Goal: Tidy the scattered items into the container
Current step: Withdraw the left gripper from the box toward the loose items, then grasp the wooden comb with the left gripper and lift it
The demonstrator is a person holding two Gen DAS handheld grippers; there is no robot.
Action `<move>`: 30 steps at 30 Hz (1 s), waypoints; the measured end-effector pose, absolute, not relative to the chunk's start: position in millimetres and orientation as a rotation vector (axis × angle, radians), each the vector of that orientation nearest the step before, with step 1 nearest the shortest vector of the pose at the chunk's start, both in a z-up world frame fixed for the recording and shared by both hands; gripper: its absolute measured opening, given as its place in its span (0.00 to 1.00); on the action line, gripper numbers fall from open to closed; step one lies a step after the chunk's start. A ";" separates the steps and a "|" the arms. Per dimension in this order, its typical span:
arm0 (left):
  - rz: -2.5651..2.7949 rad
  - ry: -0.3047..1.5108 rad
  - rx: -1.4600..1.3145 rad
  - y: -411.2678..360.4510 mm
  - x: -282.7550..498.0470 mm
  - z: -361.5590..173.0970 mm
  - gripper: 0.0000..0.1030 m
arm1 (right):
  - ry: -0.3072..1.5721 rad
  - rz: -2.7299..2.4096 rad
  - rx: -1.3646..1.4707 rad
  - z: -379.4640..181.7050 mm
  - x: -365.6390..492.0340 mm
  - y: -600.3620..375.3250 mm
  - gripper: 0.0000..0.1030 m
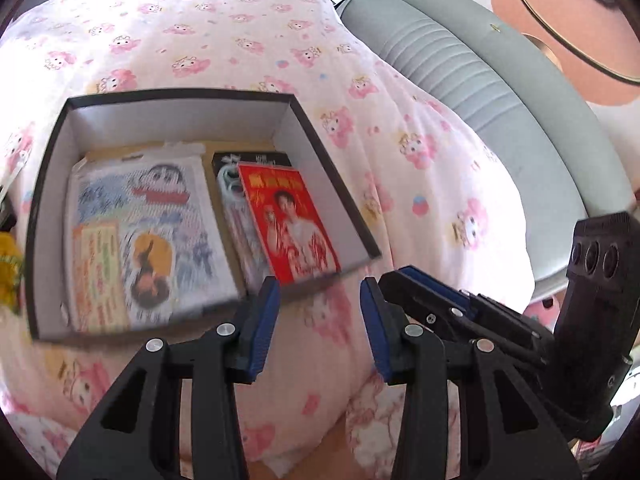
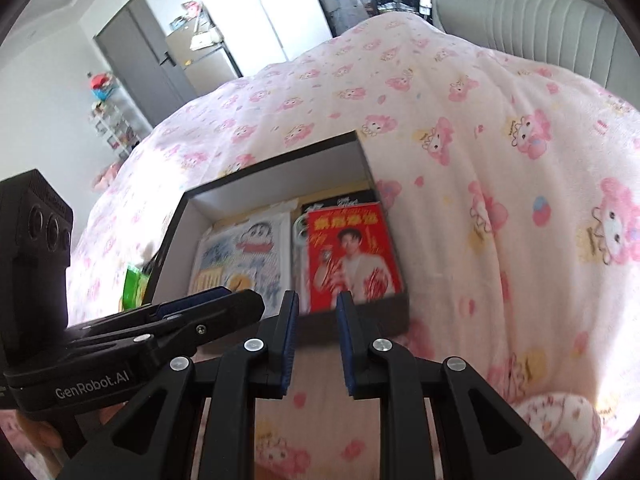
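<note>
Here we see a bed covered with a pink blanket (image 1: 248, 40) printed with cartoon rabbits, and on it sits an open box (image 1: 320, 136) with dark outer walls and a white inside. This box is the container of the task. Inside it, on the left part, lies a white cartoon-printed pouch (image 1: 160, 208) with a small portrait card (image 1: 154, 264) and an orange printed card (image 1: 100, 272) on top of it. On the right part lies a red booklet (image 1: 292, 224) with a man pictured on the cover, and it rests over a black packet (image 1: 248, 159) and some pale ring-shaped thing which we cannot identify.

Our left claw (image 1: 319, 324) hovers above the blanket, just in front of the near wall of the box. Its blue pads (image 1: 264, 320) stand clearly apart and nothing is between them. Our right claw (image 2: 317, 344) is in a similar place, near the front right corner of the box (image 2: 360, 316), with a narrower gap between its pads, and it also holds nothing. In each wrist view the other claw is visible at the side, close by.

Outside the box, beside its left wall, a green packet (image 2: 134, 288) lies on the blanket, and a yellow item (image 1: 8, 268) shows at the left edge of the left wrist view; we cannot tell whether these are one object. A grey padded headboard (image 1: 460, 60) runs behind the bed.
</note>
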State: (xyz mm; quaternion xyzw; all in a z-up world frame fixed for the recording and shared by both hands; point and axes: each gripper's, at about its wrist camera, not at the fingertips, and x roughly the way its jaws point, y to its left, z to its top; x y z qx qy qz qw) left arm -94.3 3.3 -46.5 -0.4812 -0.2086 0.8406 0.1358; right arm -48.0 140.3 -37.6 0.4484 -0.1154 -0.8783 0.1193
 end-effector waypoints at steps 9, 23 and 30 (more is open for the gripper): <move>2.492 -0.641 -1.379 -31.6 -30.5 -35.4 0.40 | -0.240 -2.491 1.291 -29.3 -10.2 100.1 0.16; 2.603 -0.777 -1.407 -119.5 21.4 -44.2 0.40 | -0.056 -2.370 1.284 -30.6 0.7 -0.2 0.16; 2.646 -0.891 -1.440 -173.6 47.8 -63.0 0.40 | 0.033 -2.285 1.315 -44.0 -2.7 -60.9 0.16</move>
